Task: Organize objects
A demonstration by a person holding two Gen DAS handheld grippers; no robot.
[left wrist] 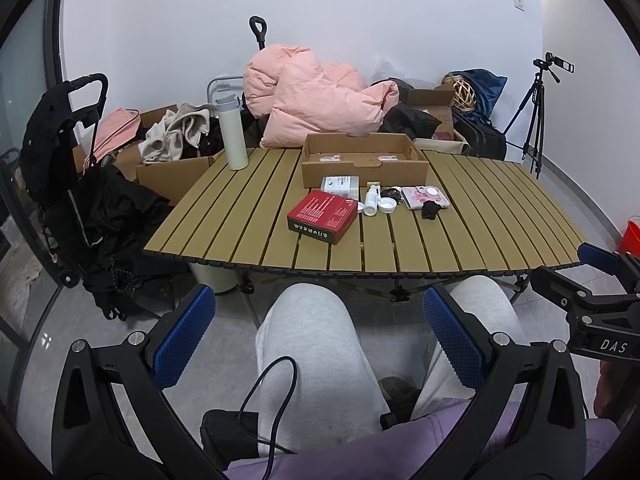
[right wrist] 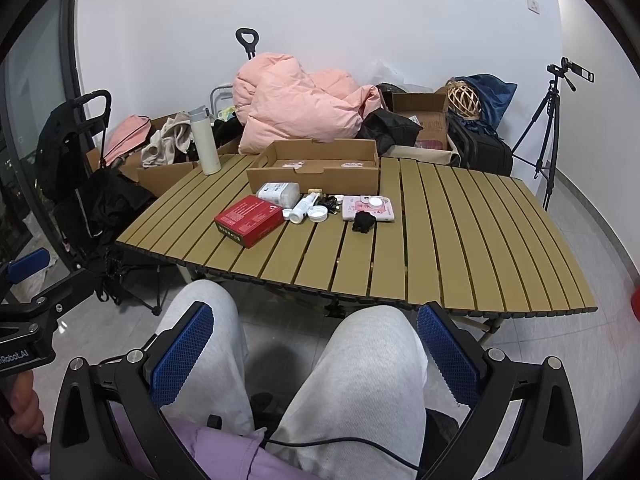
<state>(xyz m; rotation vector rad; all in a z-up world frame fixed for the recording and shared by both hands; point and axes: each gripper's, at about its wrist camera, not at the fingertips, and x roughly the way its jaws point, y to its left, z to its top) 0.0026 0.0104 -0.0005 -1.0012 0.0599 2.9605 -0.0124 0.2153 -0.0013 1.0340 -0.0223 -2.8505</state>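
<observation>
On the slatted tan table (left wrist: 248, 216) (right wrist: 460, 240) lie a red box (left wrist: 322, 216) (right wrist: 250, 219), a white plastic box (left wrist: 340, 185) (right wrist: 278, 192), a small white bottle (left wrist: 371, 199) (right wrist: 304, 208), a white lid (left wrist: 387, 205) (right wrist: 318, 213), a pink case (left wrist: 424, 197) (right wrist: 370, 207) and a small black item (left wrist: 430, 210) (right wrist: 363, 220). An open cardboard tray (left wrist: 364, 160) (right wrist: 314, 166) stands behind them. My left gripper (left wrist: 320, 336) is open and empty over the person's lap, short of the table. My right gripper (right wrist: 316, 352) is open and empty, also over the lap.
A white thermos (left wrist: 232, 132) (right wrist: 205, 140) stands at the table's far left. A pink duvet (left wrist: 316, 96), cardboard boxes with clothes (left wrist: 176, 136), a black cart (left wrist: 68, 152) and a tripod (left wrist: 536, 116) stand behind and beside the table. A red bucket (left wrist: 630, 236) is at right.
</observation>
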